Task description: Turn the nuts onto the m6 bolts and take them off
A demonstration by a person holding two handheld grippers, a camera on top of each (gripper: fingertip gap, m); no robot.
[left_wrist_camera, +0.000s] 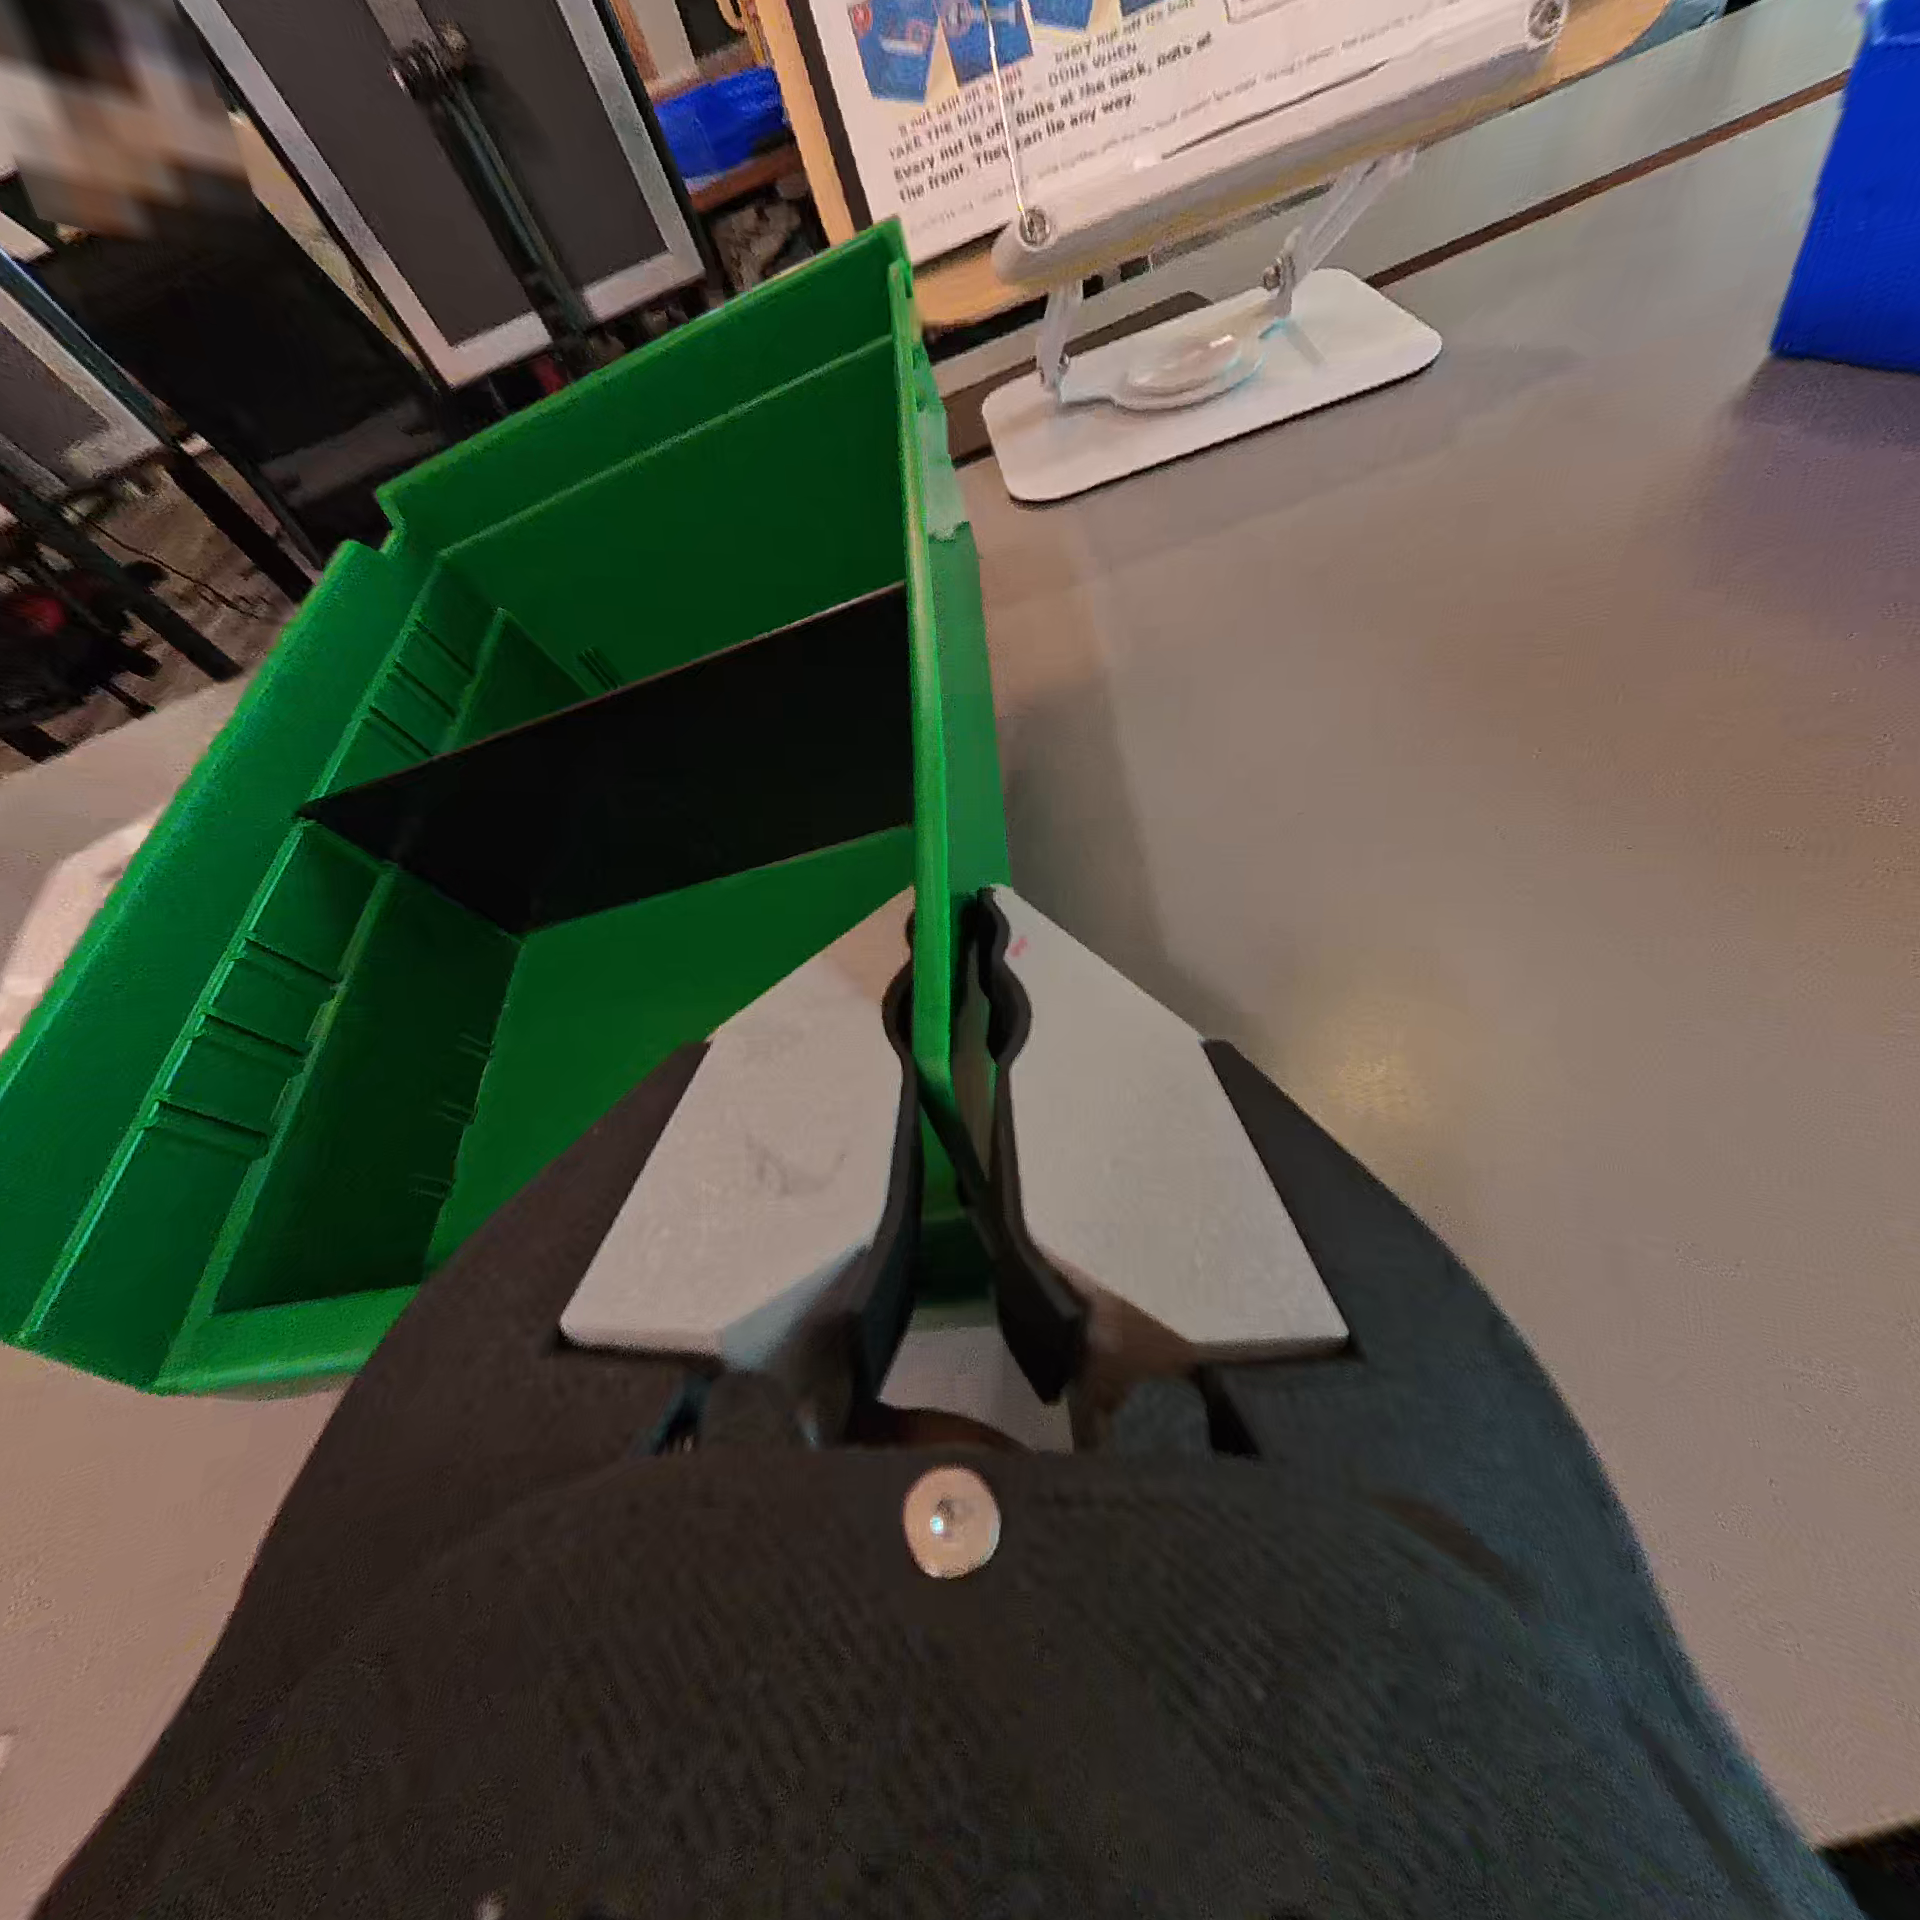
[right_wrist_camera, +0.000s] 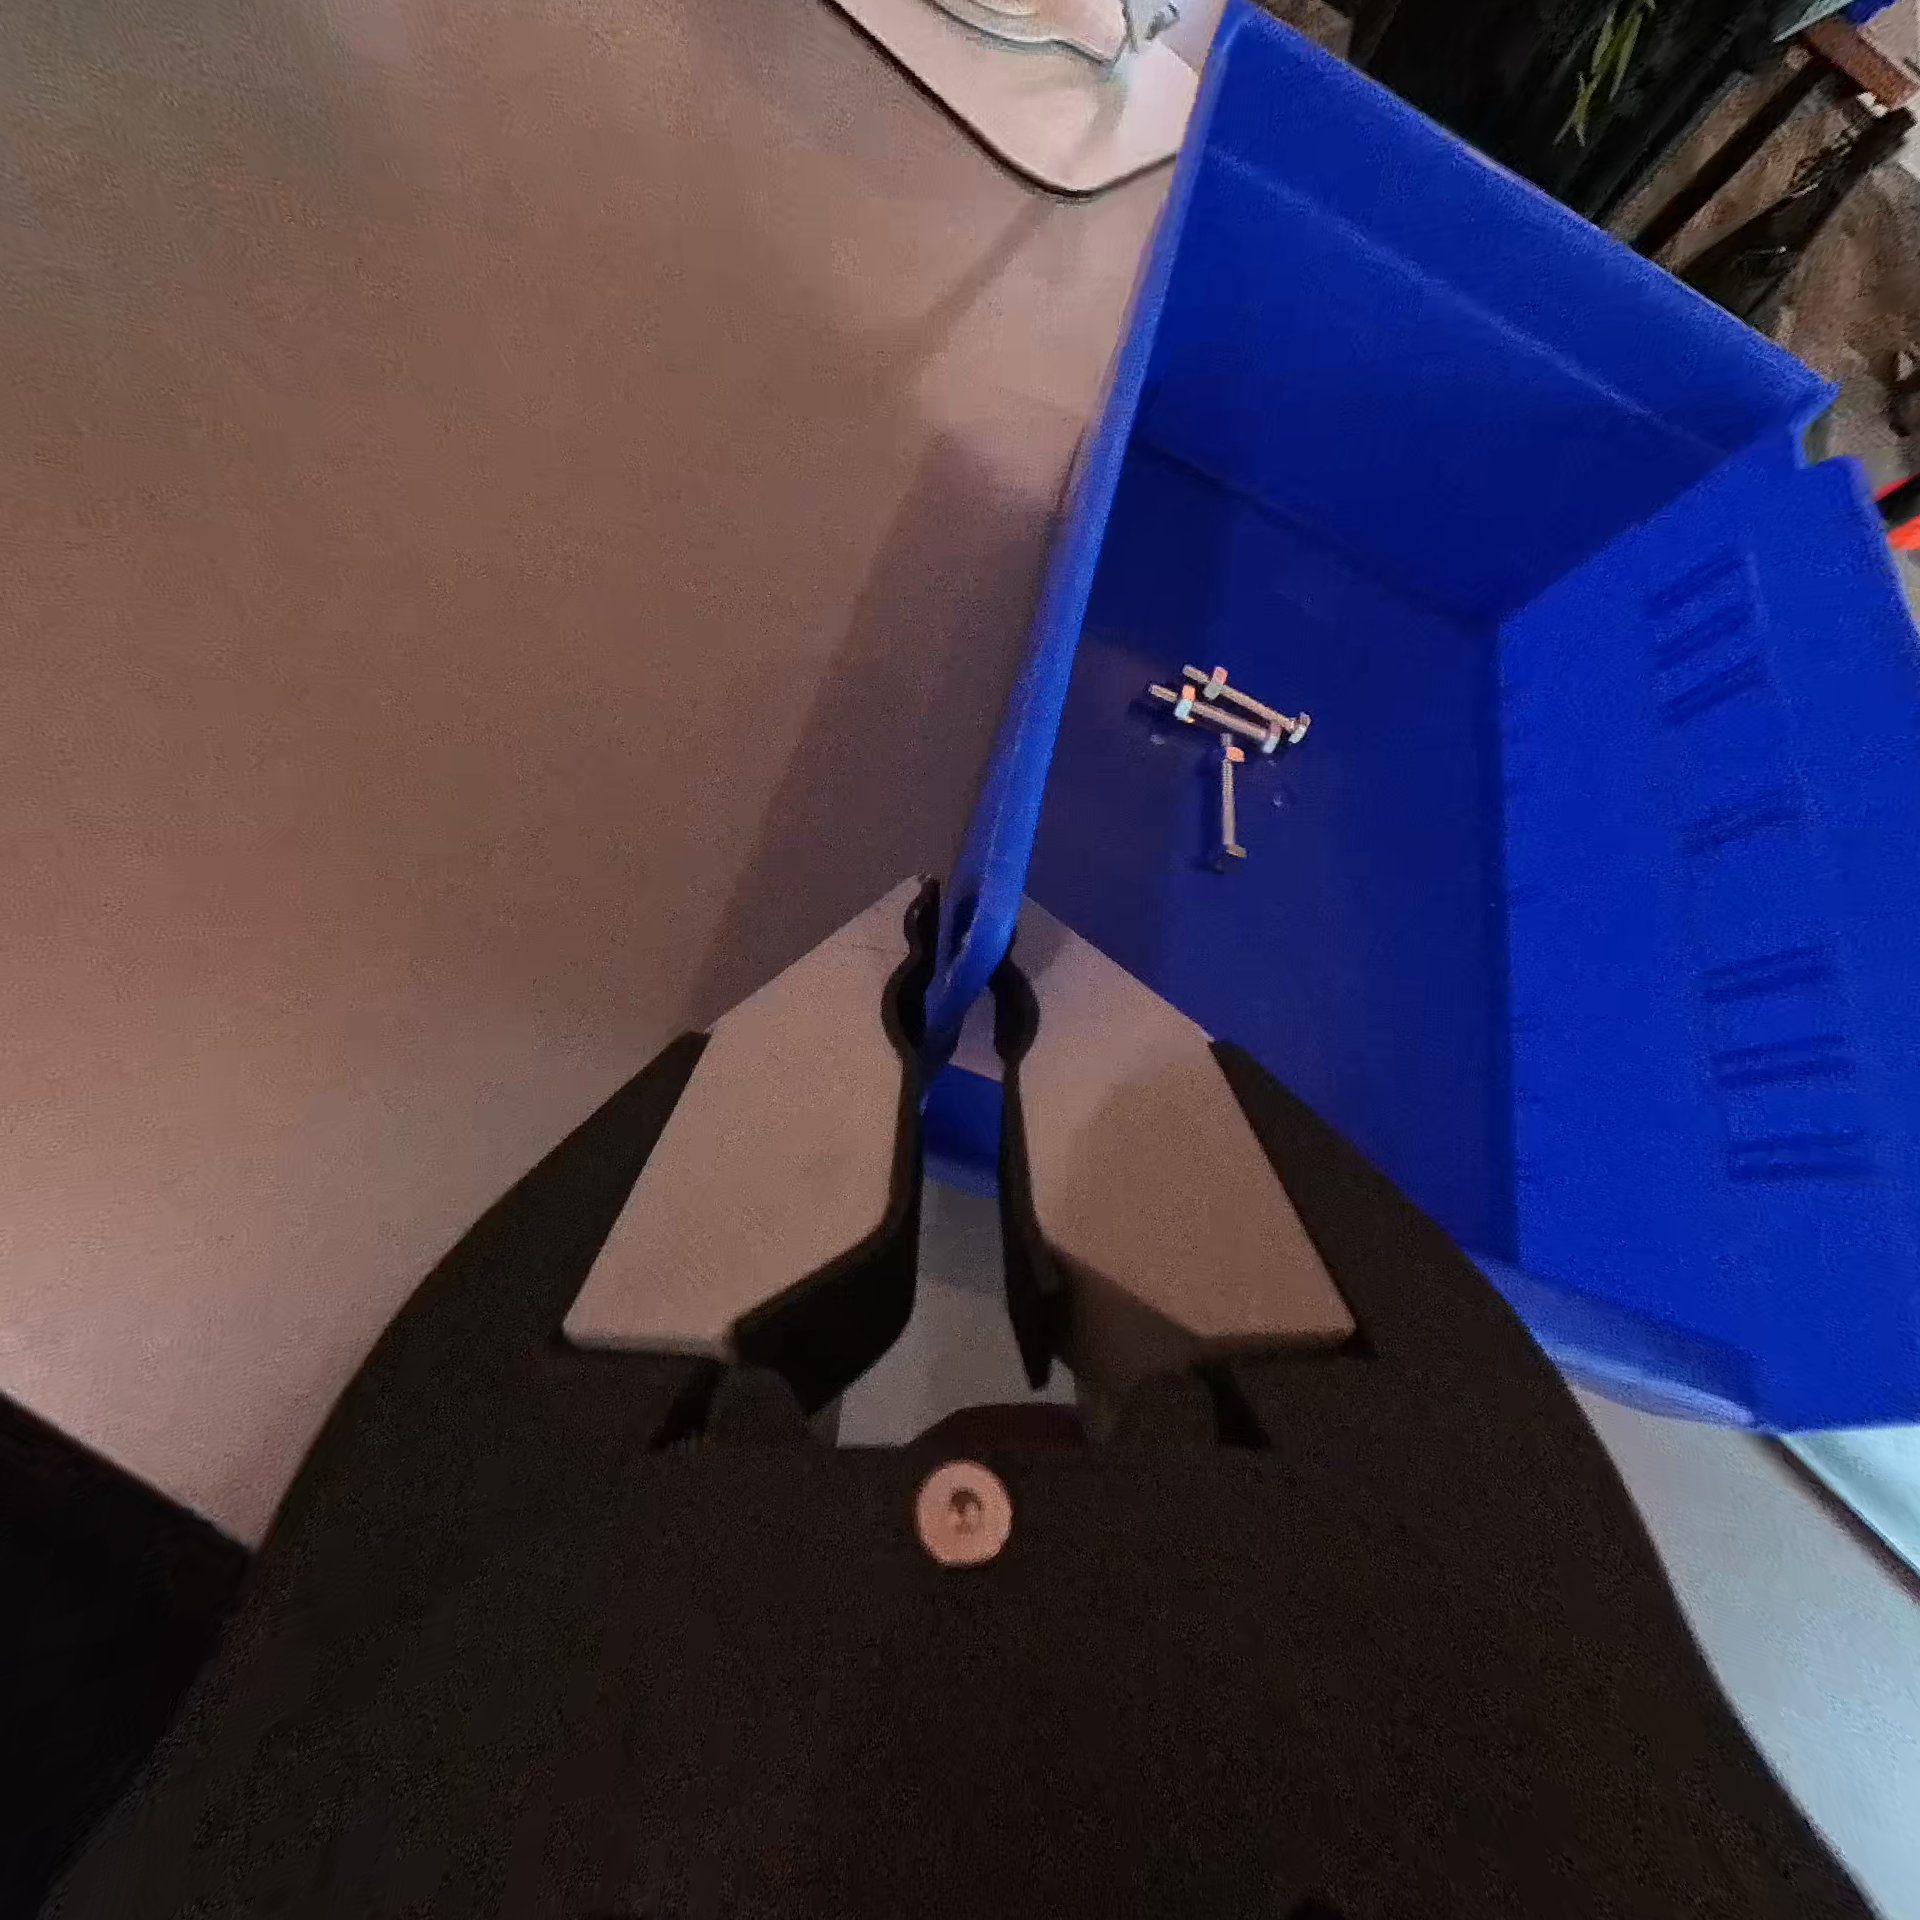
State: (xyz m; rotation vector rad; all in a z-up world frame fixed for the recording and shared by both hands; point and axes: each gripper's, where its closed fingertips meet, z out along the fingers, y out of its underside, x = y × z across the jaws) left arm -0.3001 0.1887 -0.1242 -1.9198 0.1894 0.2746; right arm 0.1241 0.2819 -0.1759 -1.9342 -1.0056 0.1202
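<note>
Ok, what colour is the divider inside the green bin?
Black divider, clearest in the left wrist view.

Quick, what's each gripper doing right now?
Left gripper: shut on the green bin wall.
Right gripper: shut on the blue bin wall.

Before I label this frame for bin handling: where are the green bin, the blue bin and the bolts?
green bin (left_wrist_camera: 665, 582): left wrist view, inner back wall.
blue bin (right_wrist_camera: 1351, 395): right wrist view, inner far wall.
bolts (right_wrist_camera: 1231, 712): right wrist view, shank.

Green bin (left_wrist_camera: 665, 582) with black divider (left_wrist_camera: 665, 769), blue bin (right_wrist_camera: 1351, 436) holding silver bolts (right_wrist_camera: 1231, 727), grey table (left_wrist_camera: 1455, 779), white stand (left_wrist_camera: 1226, 405), black grippers with pale grey finger plates, left (left_wrist_camera: 951, 935), right (right_wrist_camera: 961, 935)
</note>
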